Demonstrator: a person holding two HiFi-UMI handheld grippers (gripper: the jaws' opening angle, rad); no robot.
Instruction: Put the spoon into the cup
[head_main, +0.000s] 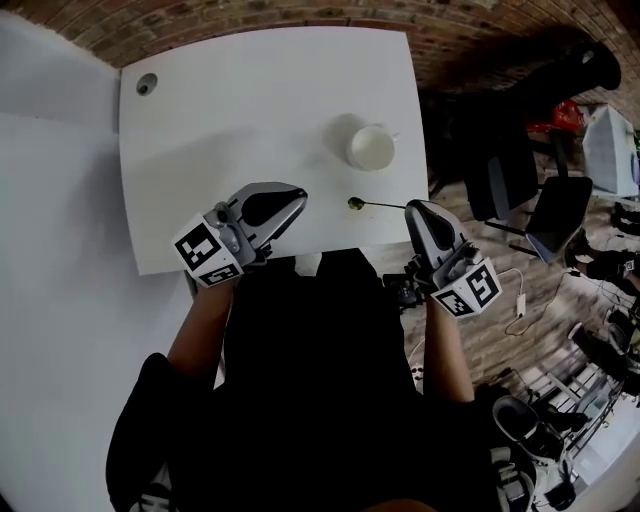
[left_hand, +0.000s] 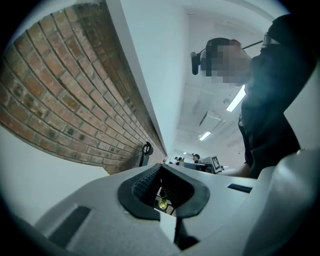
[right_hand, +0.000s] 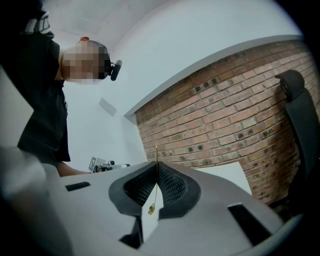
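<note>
The right tongs (head_main: 412, 207) are closed on the handle end of the thin gold spoon (head_main: 375, 204). The handle runs left from their tips and the small bowl points toward the left tongs (head_main: 300, 195), over the near right part of the white tabletop (head_main: 250, 100). In the right gripper view the handle stands as a fine gold line pinched between the black ribbed pads (right_hand: 170, 186).

The left tongs are closed and hold nothing, a little apart from the spoon's bowl. The white cup (head_main: 371, 149) stands farther back, beyond the spoon, apart from both tongs. The only print is the black-and-white square markers on each gripper's cube.
</note>
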